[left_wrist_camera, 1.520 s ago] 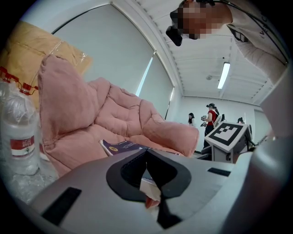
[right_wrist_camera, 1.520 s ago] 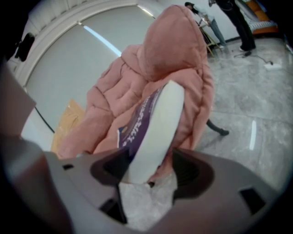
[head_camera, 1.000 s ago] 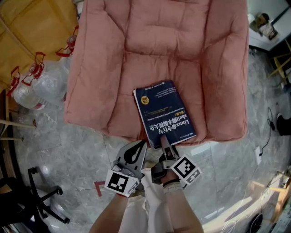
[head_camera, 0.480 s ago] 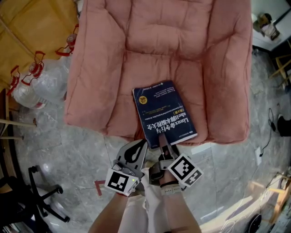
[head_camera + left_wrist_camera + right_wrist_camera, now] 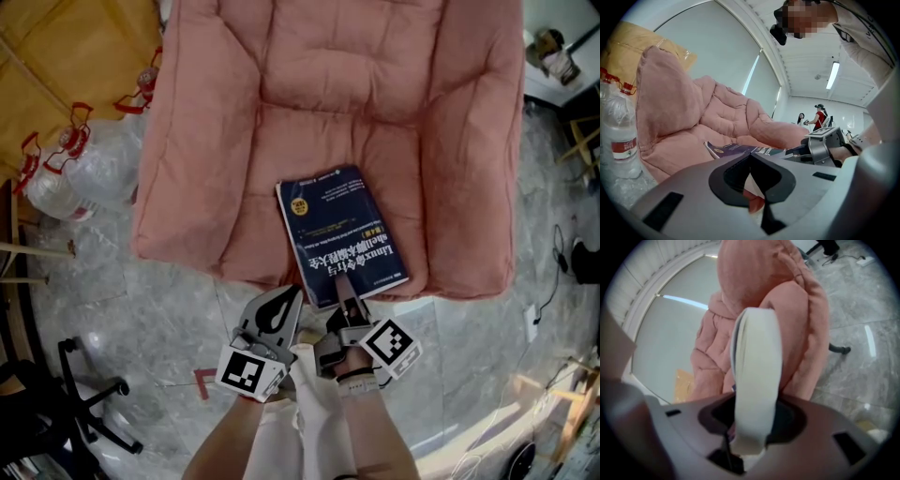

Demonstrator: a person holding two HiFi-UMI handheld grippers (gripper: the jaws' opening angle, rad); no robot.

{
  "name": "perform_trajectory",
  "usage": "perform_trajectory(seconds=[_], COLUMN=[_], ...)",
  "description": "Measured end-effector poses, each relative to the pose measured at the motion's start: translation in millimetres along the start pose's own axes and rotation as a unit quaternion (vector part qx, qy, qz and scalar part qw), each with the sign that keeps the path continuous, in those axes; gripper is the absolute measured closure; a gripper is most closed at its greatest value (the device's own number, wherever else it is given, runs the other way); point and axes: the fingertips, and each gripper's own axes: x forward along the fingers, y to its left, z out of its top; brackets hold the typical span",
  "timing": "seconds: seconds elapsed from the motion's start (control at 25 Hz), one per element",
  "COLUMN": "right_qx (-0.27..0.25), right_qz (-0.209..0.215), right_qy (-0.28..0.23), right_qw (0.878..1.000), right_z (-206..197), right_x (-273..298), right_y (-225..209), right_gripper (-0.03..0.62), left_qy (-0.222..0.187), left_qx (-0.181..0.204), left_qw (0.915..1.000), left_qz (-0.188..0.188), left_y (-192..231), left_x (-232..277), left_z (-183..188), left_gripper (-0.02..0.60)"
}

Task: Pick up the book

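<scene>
A thick dark blue book point(image 5: 339, 230) lies flat on the seat of the pink cushioned armchair point(image 5: 328, 103), its near end at the seat's front edge. My right gripper point(image 5: 349, 298) is at that near end. Its jaws have just been closing, with the book between them. In the right gripper view the white page edge point(image 5: 757, 371) fills the gap and the pads press on it. My left gripper point(image 5: 281, 309) hangs shut and empty just left of it, below the seat's front edge. From the left gripper view the book point(image 5: 740, 150) lies ahead, with the right gripper point(image 5: 820, 145) at its right.
Plastic water bottles point(image 5: 84, 169) and a yellow bag point(image 5: 66, 56) sit left of the armchair. A black office chair base point(image 5: 84, 403) stands at the lower left on the grey marbled floor. Red tape point(image 5: 204, 384) marks the floor. Two people point(image 5: 818, 117) stand far off.
The right gripper's jaws have narrowed onto the book's near edge. Both hands and the book have stayed nearly where they were.
</scene>
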Motion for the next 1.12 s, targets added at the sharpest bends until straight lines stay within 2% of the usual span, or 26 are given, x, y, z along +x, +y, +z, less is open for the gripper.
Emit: perform_trajectory(seconds=[0.08,0.32,0.48,0.68,0.96,1.12], right_qx=[0.016,0.042,0.058,0.079,0.105,0.085], right_qz=[0.004,-0.012,-0.016,-0.004,0.028,0.049], right_qy=[0.003,0.017,0.017,0.010,-0.006,-0.001], right_qw=[1.000,0.999,0.998,0.997,0.994,0.995], right_z=[1.2,3.0,0.5,6.8,15.5,19.1], right_x=[-4.7,-18.8,-30.1,-45.5,-53.9,-61.4], right_y=[2.9,8.3,13.4,24.7,51.9,70.5], right_gripper=[0.413,0.416,0.416,0.419,0.418,0.418], left_qy=[0.018,0.014,-0.016,0.012,0.009,0.005], left_qx=[-0.010,-0.009,0.015,-0.002,0.018,0.027], left_qw=[0.9998,0.9998,0.9997,0.9999,0.9998,0.9996], left_qz=[0.004,0.005,-0.007,0.000,-0.003,-0.006], left_y=[-1.5,-8.7,-15.0,-21.5,-23.2,-23.4], left_x=[-1.6,-4.9,-5.7,-8.9,-17.1,-19.6], left_z=[2.0,21.9,36.9,48.2,75.5,93.3], left_gripper=[0.574,0.574,0.574,0.574,0.574,0.574])
